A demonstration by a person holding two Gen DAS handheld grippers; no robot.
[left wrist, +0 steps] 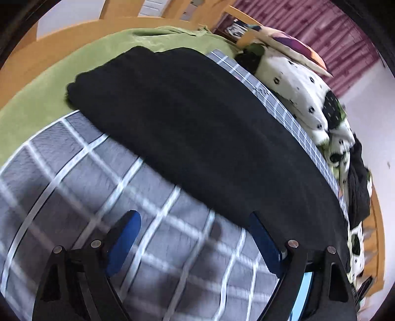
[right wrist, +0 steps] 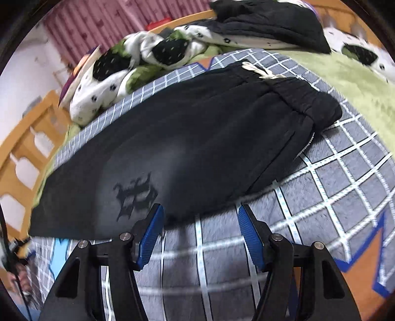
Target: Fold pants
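Note:
Black pants (left wrist: 187, 128) lie flat and lengthwise on a grey checked mat (left wrist: 74, 177) on a bed. In the right wrist view the pants (right wrist: 187, 138) show a gathered waistband with a cream drawstring (right wrist: 261, 71) at the far right and a dark printed emblem (right wrist: 135, 195) near the front edge. My left gripper (left wrist: 195, 222) is open and empty, its right finger at the pants' near edge. My right gripper (right wrist: 200, 217) is open and empty, just in front of the pants' near edge, above the mat (right wrist: 345, 177).
A green bedspread (left wrist: 49, 74) lies beyond the mat. A white spotted quilt (left wrist: 296, 84) and a pillow (left wrist: 291, 47) are piled along the far side. Another dark garment (right wrist: 269, 22) lies on the quilt. A wooden bed frame (right wrist: 27, 138) rims the bed.

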